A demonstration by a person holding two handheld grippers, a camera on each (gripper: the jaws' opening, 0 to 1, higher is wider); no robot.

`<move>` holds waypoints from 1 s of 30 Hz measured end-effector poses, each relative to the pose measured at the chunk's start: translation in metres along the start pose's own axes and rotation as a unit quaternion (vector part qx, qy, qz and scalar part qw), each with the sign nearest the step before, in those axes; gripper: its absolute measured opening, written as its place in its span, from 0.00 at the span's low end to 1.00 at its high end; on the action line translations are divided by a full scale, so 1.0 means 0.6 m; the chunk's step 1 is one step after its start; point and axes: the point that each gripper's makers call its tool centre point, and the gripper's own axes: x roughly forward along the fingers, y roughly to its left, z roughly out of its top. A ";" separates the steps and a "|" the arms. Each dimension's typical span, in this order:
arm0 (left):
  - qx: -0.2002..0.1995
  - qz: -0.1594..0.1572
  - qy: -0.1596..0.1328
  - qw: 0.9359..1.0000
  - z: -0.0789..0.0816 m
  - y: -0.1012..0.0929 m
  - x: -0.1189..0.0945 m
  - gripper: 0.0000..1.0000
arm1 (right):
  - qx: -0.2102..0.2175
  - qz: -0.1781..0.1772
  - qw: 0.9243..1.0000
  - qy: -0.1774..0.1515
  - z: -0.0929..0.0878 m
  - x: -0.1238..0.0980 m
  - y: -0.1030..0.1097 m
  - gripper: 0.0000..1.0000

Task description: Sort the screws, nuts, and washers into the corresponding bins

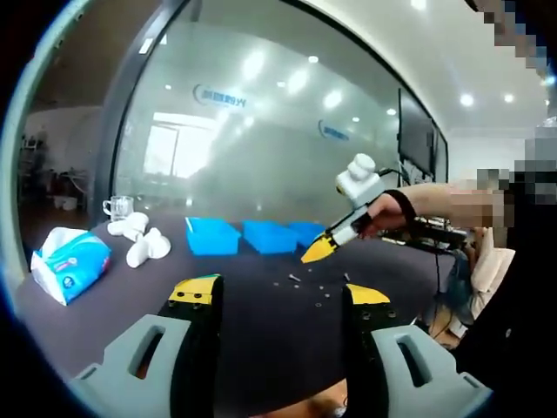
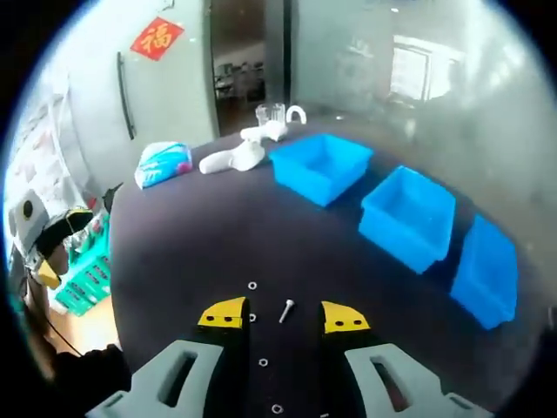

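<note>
In the right gripper view, the right gripper [image 2: 281, 318] hangs just above the dark table [image 2: 191, 235] with its jaws apart and nothing between them; a screw [image 2: 285, 310] lies on the table in the gap between the yellow tips. Small washers [image 2: 252, 285] lie scattered around the jaws. Beyond stand three blue bins [image 2: 322, 165] in a row.

In the left gripper view, the left gripper [image 1: 280, 296] is held with its jaws apart, holding nothing, well back from the small parts [image 1: 296, 279]. Farther left lies a tissue pack [image 1: 68, 263], and a glass mug [image 1: 118, 207] stands behind it.
</note>
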 end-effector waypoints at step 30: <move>-0.009 -0.010 0.006 1.000 -0.012 -0.018 0.008 0.52 | -0.010 -0.005 0.991 0.133 -0.050 0.058 -0.001 0.05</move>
